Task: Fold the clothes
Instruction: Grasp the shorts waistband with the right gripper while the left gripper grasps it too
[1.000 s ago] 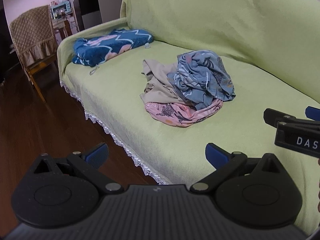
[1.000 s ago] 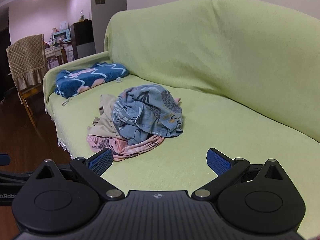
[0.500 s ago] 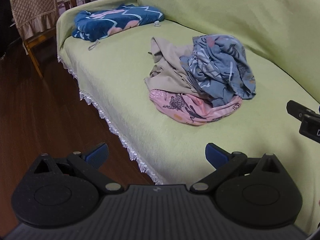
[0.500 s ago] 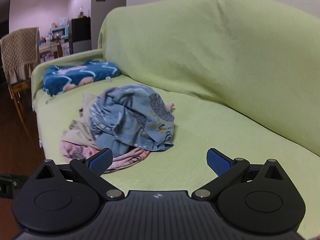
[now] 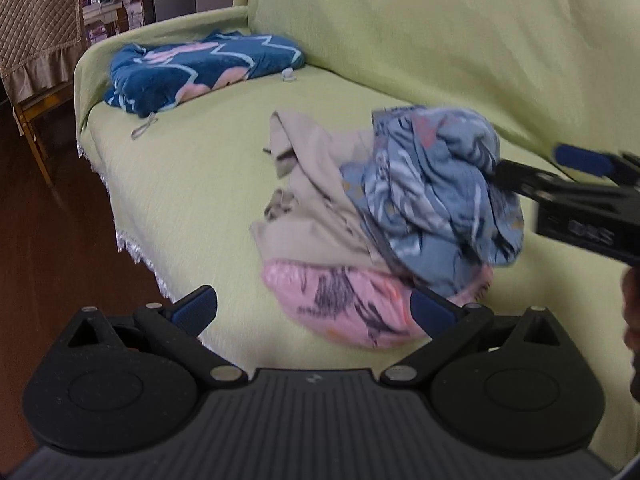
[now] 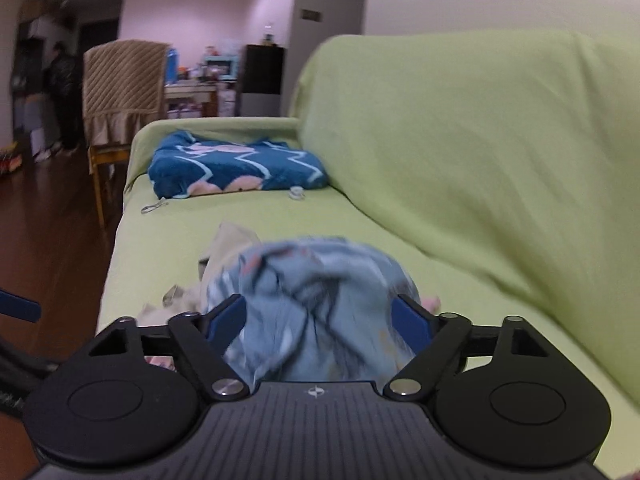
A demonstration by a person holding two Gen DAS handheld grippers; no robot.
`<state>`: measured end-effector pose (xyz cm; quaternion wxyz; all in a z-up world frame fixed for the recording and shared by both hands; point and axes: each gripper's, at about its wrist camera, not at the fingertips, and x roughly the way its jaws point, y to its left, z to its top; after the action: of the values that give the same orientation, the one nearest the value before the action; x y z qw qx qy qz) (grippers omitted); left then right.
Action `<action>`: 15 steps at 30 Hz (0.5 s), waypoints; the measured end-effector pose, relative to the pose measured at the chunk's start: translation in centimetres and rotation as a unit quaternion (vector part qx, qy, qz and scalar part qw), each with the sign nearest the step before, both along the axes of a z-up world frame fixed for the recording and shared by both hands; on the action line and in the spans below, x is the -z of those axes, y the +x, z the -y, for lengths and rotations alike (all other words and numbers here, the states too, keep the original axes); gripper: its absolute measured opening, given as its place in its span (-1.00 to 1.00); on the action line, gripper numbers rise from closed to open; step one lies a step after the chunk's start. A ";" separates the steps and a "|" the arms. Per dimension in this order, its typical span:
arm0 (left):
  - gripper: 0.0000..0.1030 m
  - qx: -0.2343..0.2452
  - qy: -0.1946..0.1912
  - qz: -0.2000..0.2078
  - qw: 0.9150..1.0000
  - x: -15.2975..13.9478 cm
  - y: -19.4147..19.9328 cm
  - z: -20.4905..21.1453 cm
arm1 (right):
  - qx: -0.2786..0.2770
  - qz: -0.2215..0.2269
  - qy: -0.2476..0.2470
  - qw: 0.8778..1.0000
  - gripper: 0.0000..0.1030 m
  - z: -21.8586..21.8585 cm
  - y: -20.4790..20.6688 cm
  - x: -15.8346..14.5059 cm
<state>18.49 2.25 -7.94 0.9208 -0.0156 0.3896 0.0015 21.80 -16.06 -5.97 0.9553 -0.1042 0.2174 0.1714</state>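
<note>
A heap of clothes (image 5: 372,220) is lying mid-frame on the green-covered sofa (image 5: 192,176), with bare seat spreading to its left as far as the fringed front edge (image 5: 132,248). The blue patterned garment (image 6: 316,304) is sitting on top, over beige and pink pieces. The right gripper (image 6: 318,320) is closing its jaws around that blue garment, which bulges between them; whether the pads are pressing yet is unclear. The left gripper (image 5: 314,308) is hovering with jaws wide, nothing between them, over the pile's near edge. A folded navy blanket (image 5: 200,68) is occupying the upper left corner of the seat.
</note>
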 end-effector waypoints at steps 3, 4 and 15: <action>0.98 -0.002 0.000 0.007 1.000 0.3 1.1 -0.2 | -0.015 -0.007 -0.018 1.000 0.10 -1.3 3.0 0.9; 0.98 0.000 -0.001 0.007 1.000 0.4 1.2 -0.2 | -0.019 -0.012 -0.024 0.999 -0.15 -1.7 4.0 1.3; 0.96 0.029 -0.052 0.017 0.998 0.7 1.7 -0.7 | 0.051 -0.083 0.092 0.991 -0.95 8.6 -4.6 3.0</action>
<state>20.14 2.93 -8.68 0.9249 -0.0522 0.3736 -0.0462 17.18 -24.71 -8.96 0.9469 0.0100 0.2844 0.1497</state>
